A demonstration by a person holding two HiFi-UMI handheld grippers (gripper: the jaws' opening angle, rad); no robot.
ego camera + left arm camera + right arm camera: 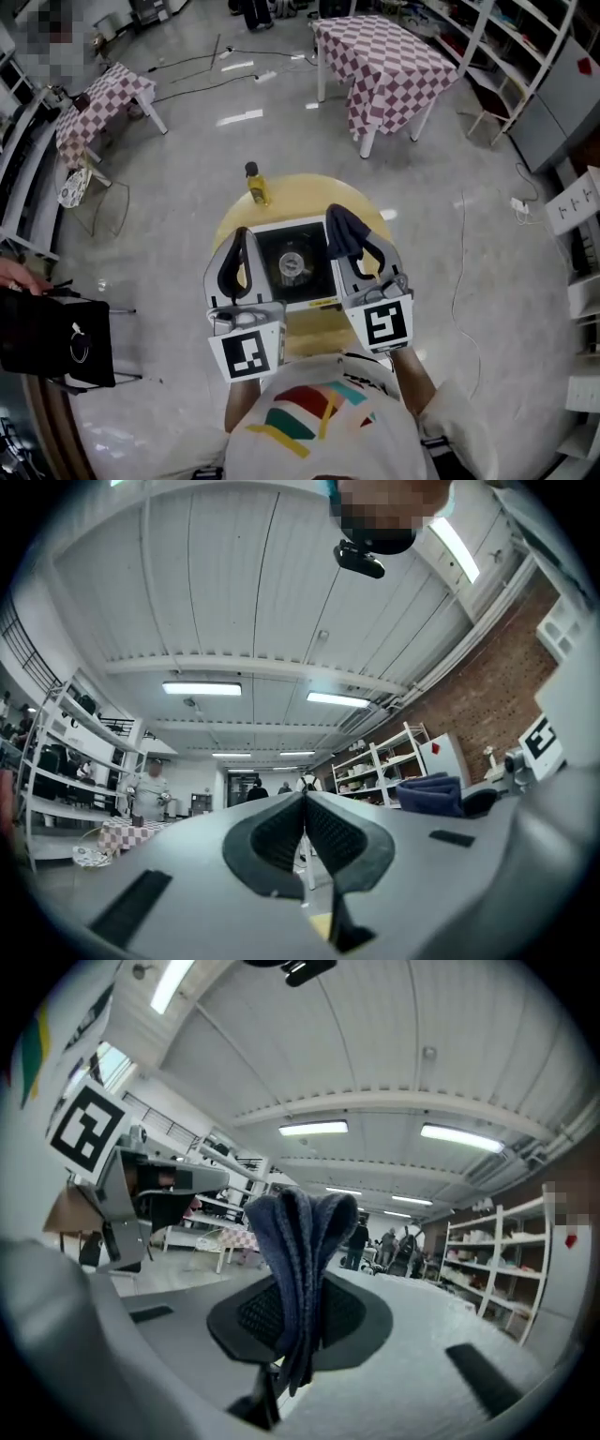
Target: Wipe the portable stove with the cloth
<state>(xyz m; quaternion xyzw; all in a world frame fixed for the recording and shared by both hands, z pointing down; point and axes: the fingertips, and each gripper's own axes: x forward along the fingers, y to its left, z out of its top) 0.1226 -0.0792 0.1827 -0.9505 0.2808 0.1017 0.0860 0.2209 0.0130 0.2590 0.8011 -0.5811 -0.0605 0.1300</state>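
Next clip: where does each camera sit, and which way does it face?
Head view: on the person's head, facing steeply down at the portable stove on the round table; left gripper, right gripper with the cloth and the person's shirt show.
Left gripper view: on the left gripper, tipped up at ceiling and shelves; its jaws are shut and empty.
Right gripper view: on the right gripper, tipped up at the ceiling; its jaws clamp the cloth.
Shared: the cloth shows in all three.

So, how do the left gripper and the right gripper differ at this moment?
The left gripper has its jaws shut on nothing; the right gripper has its jaws shut on the dark blue cloth. The left gripper is over the portable stove's left side, the right gripper over its right side. Both point upward.
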